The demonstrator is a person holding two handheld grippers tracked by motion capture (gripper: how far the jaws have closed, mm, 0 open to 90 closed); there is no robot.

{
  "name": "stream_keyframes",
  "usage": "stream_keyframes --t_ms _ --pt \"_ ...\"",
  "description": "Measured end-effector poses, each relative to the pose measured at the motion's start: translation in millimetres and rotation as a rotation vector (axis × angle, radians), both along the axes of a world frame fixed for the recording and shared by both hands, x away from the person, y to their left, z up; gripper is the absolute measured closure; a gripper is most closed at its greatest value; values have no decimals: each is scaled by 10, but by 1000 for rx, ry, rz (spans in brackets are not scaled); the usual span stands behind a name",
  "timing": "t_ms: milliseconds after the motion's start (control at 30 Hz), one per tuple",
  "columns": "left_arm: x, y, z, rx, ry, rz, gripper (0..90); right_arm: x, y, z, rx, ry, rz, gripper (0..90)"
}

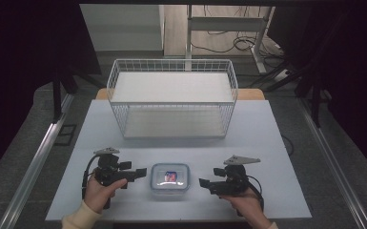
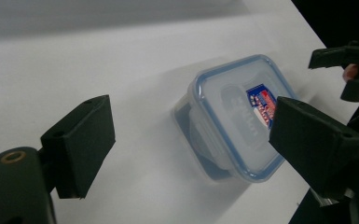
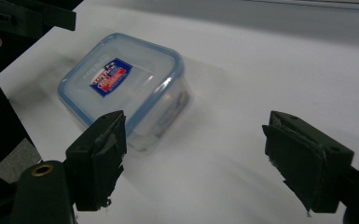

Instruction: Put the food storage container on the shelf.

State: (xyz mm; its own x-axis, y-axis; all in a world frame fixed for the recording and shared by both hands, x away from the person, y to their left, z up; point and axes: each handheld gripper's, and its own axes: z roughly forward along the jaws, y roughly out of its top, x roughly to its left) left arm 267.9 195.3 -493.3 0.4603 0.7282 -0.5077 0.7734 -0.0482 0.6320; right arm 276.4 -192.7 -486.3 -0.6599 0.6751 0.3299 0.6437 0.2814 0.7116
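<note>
Box (image 1: 170, 180) sits on the counter (image 1: 267, 143) near your edge, midway between your two hands. It's a clear plastic box with a blue-rimmed lid (image 2: 235, 109) snapped on and a red-blue label (image 3: 111, 77) on top.

Your left hand-held gripper (image 1: 140, 172) is just left of the box, jaws spread wide and gripping nothing. In the left gripper view the box lies ahead between the jaws, closer to the right-hand one; no contact visible.

Your right hand-held gripper (image 1: 203, 182) is just right of the box, also released, jaws wide apart, nothing in them. In the right gripper view the box is off to the left, partly behind the left-hand jaw; the rest of the gap shows bare counter.

Both grippers point inward at the box, tips near its sides but apart from it in the high view. Your left hand (image 1: 102, 191) and right hand (image 1: 248, 206) each hold a handle low at the near edge.

White wire basket (image 1: 171, 98) stands at the far side of the counter, well apart from the box.
</note>
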Motion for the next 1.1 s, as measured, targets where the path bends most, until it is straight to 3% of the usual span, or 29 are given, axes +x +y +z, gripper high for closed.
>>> stream_keyframes --t_ms 167,267,467,533,567,700,933,1000,1100 --pt "36 -75 -6 -1 2 -35 149 56 156 -11 0 24 9 209" --pt "60 -146 -66 11 9 -64 175 109 285 -70 15 68 6 212" --pt "62 -200 -91 -8 24 -85 195 145 359 -132 36 95 2 219" --pt "62 -208 -101 -39 47 -100 195 146 365 -136 42 99 1 220" --pt "65 -206 -126 -99 77 -108 197 147 380 -146 51 109 -1 220" --pt "71 -209 -167 -107 99 -110 203 153 409 -175 65 133 -2 222" --pt "85 -265 -238 -85 115 -126 229 163 525 -278 76 191 12 232" --pt "99 -268 -311 -145 160 -135 245 171 541 -299 83 205 12 239" --pt "113 -267 -351 -168 190 -142 261 174 554 -318 89 218 17 243"
